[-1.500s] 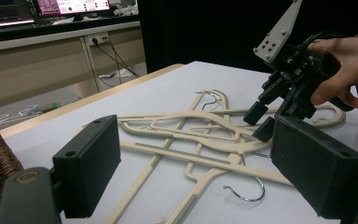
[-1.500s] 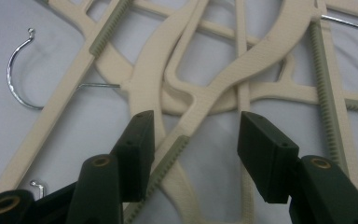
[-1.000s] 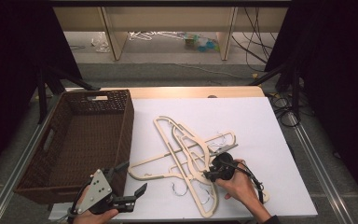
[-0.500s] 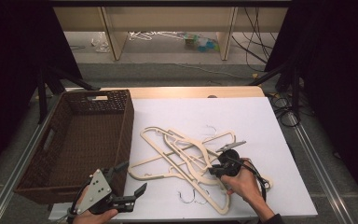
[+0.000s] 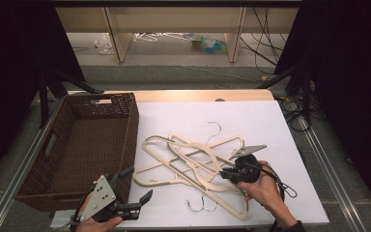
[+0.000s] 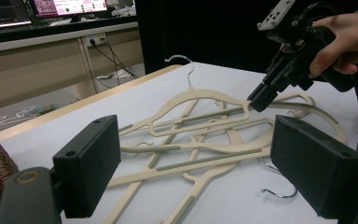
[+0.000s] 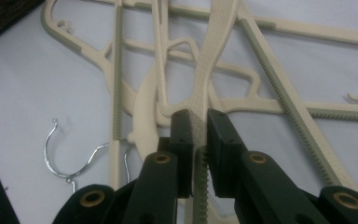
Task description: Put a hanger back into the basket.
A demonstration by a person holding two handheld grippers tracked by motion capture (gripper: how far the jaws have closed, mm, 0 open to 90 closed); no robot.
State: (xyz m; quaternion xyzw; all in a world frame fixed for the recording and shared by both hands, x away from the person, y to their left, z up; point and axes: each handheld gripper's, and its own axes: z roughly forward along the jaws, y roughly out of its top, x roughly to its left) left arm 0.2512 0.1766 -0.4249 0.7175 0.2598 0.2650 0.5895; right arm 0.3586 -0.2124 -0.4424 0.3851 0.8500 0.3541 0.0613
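Nearest to the person's edge of the white worktop (image 5: 290,121), two claws are at work. Toward the near left corner, the left claw (image 5: 134,189) hangs just off the wicker basket's near corner, its jaws spread wide with nothing between them. In its own view the two black pads (image 6: 89,163) frame the heap of hangers from a distance without touching any.

Toward the near right, the right claw (image 5: 228,171) is pressed together on one cream plastic hanger (image 7: 210,60); its jaws have just been closing, and its own view shows the pads pinching a textured arm of that hanger. The gripped hanger (image 5: 171,151) is the topmost of the heap and lies across the others at mid-worktop, toward the near edge.

My reading is that the grasp is just made and the lift is starting. Next, the hanger must be drawn up and free of the tangle, since its arms cross the others and the wire hooks (image 5: 196,205) could snag, then presumably carried left to the basket.

Counting is uncertain: about four hangers overlap in the heap, and I see three metal hooks, two near the front edge and one (image 5: 216,126) pointing to the far edge.

One brown wicker basket (image 5: 130,121), empty, stands along the worktop's left edge.
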